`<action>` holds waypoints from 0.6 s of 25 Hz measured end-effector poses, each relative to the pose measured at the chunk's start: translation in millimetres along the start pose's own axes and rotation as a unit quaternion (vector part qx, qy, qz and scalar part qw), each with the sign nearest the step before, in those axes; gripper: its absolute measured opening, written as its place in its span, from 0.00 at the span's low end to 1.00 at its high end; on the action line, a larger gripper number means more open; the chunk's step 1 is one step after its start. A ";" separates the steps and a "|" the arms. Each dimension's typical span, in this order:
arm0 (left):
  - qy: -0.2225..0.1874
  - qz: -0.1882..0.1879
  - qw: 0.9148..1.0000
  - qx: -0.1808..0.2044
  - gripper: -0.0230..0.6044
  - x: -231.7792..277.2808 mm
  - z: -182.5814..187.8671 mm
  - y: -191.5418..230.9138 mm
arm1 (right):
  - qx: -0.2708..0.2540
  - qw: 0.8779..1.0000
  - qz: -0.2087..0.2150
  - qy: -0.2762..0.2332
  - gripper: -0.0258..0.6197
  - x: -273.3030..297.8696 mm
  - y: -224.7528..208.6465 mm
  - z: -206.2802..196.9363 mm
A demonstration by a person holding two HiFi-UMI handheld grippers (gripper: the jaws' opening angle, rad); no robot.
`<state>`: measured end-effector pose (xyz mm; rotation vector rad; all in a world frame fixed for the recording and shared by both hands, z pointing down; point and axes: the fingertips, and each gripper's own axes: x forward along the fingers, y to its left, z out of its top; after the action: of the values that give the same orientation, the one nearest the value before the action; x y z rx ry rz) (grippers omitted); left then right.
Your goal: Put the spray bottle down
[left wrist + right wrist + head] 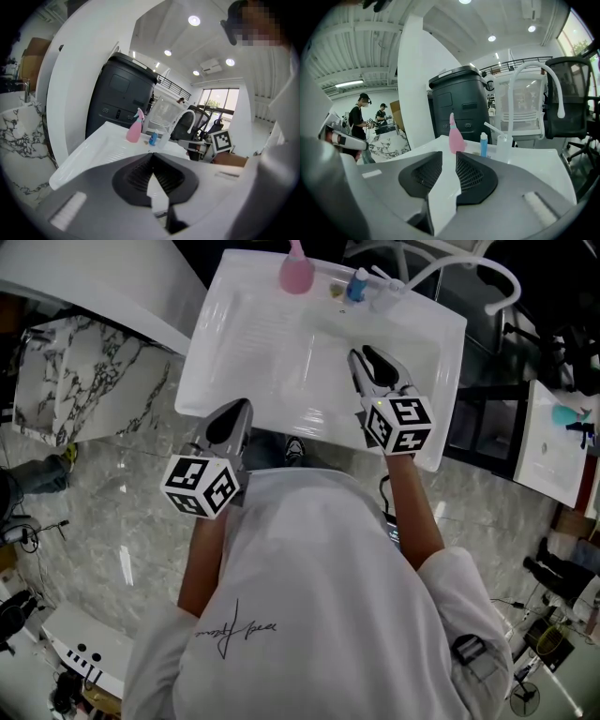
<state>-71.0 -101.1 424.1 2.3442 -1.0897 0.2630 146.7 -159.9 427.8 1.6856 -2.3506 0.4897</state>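
Note:
The pink spray bottle stands upright on the far rim of the white sink, with no gripper touching it. It also shows in the left gripper view and the right gripper view. My right gripper hovers over the basin, well short of the bottle. Its jaws stand a little apart with nothing between them. At the sink's near edge on the left, my left gripper is shut and empty, tips meeting.
A small blue bottle and a clear pump dispenser stand right of the spray bottle, under a white arched faucet. A marble-topped table lies left, another white basin right. A black bin stands behind the sink.

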 end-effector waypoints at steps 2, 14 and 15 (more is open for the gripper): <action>-0.009 0.003 1.000 0.000 0.10 -2.2 3.5 2.4 | 0.002 1.000 0.001 0.002 0.15 -2.3 3.7 -1.2; -0.015 0.008 1.000 -0.005 0.10 -7.4 5.4 11.0 | 0.010 1.000 0.016 0.020 0.09 -14.2 31.3 -10.6; -0.016 0.008 1.000 -0.004 0.10 -7.9 6.0 11.6 | 0.012 1.000 0.018 0.021 0.09 -15.2 32.8 -10.9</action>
<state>-85.2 -105.4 420.6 2.3416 -1.1225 0.2277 120.4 -132.8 427.7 1.6305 -2.3583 0.5564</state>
